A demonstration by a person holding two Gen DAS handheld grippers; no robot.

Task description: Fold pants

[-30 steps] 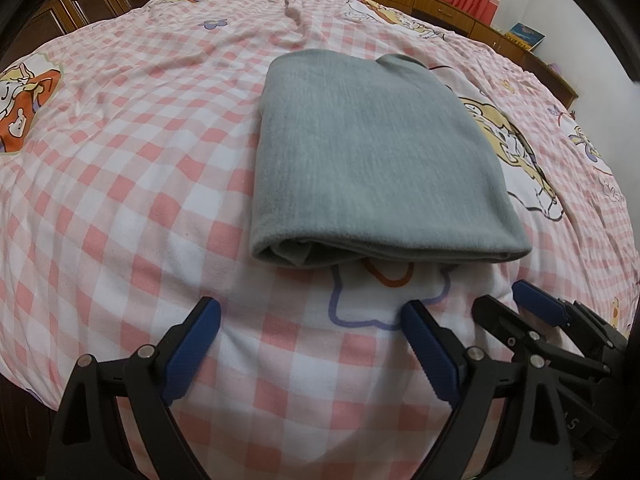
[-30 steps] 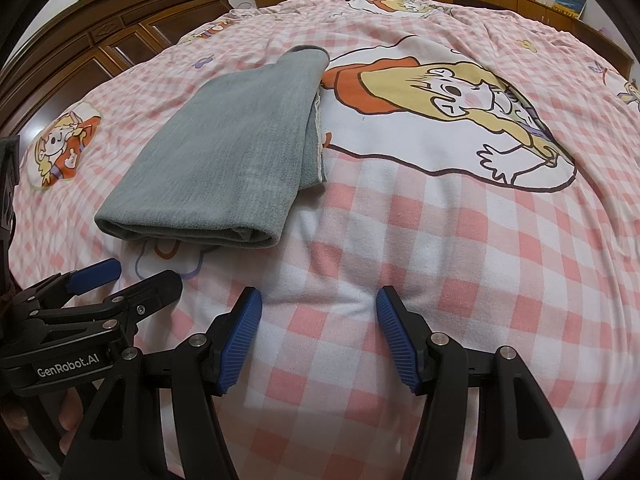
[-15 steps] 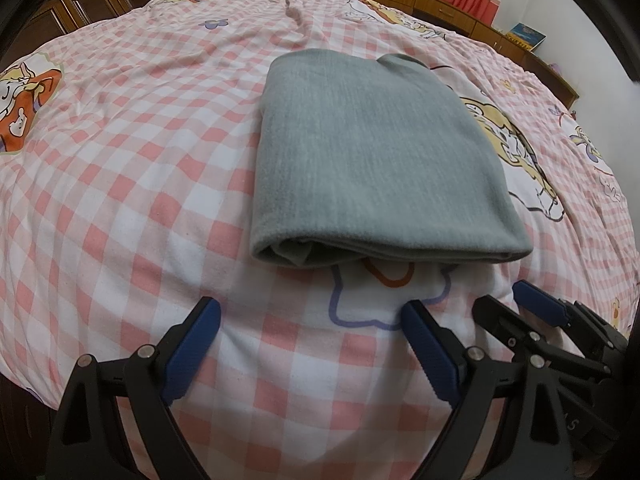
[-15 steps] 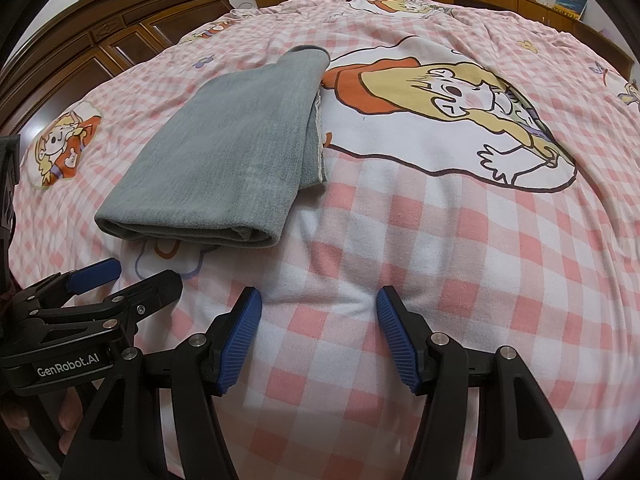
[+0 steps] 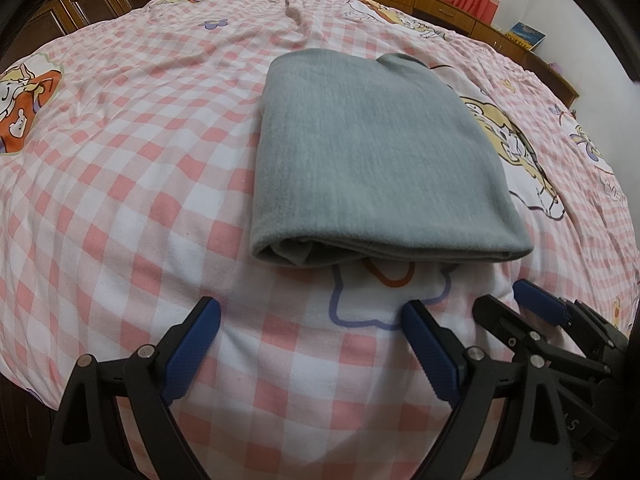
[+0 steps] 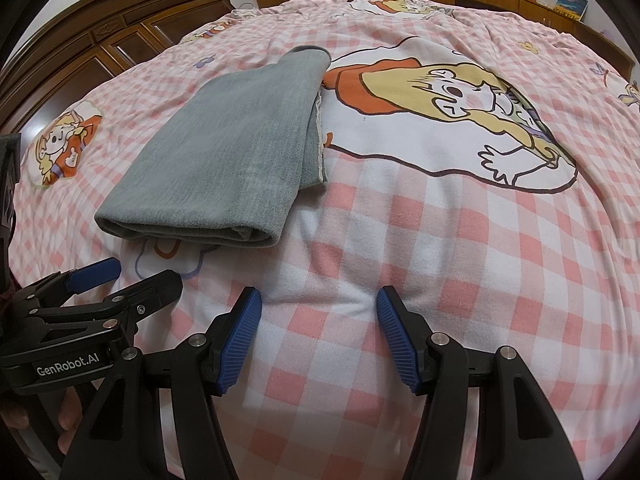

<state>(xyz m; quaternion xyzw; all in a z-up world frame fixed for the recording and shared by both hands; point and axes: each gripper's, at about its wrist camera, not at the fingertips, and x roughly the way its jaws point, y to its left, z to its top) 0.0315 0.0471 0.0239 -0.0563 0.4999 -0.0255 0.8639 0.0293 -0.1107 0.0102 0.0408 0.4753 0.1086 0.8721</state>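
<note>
1 pair of grey pants [image 5: 372, 152], folded into a flat rectangle, lies on the pink checked bed cover [image 5: 120, 168]; 2 grippers are in view. The left gripper [image 5: 312, 332] and right gripper [image 6: 318, 332] sit low, side by side, over the cover just short of the pants' near fold. Both sets of jaws stand wide apart, holding nothing and clear of the pants.

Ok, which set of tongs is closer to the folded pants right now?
The left tongs: the folded grey pants lie straight ahead of their open fingers. The right tongs, also open, face bare checked bedsheet, the pants off to their left.
</note>
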